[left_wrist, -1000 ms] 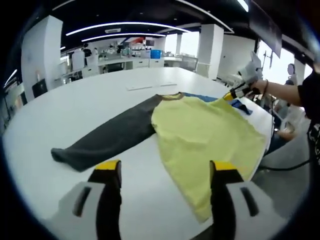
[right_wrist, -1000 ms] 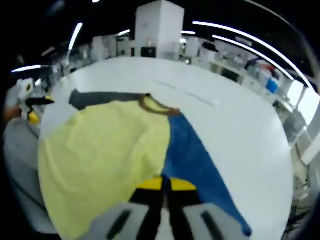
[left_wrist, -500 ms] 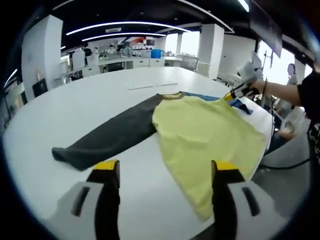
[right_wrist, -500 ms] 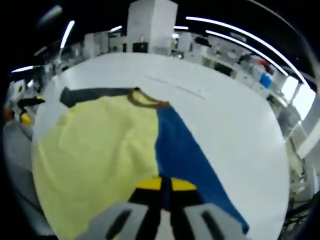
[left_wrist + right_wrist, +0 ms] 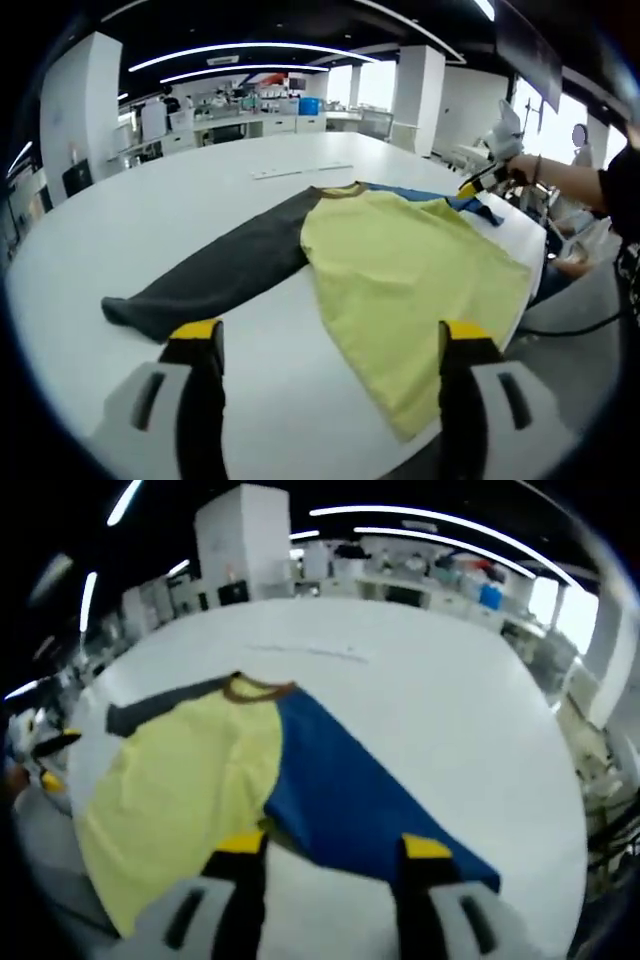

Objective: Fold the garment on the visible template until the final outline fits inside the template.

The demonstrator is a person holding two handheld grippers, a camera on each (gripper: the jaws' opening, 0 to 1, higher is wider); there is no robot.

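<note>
While garment [image 5: 400, 270] lies flat, left gripper [image 5: 330, 345] jaws spread, right gripper [image 5: 335, 845] jaws spread.

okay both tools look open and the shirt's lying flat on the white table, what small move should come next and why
Probably lower the left tool onto the dark grey sleeve and pinch near its cuff, ready to fold it in over the yellow body. The shirt lies spread on the white table, both sleeves stretched outward, the right tool open above the blue sleeve, and neither tool holds any cloth.
</note>
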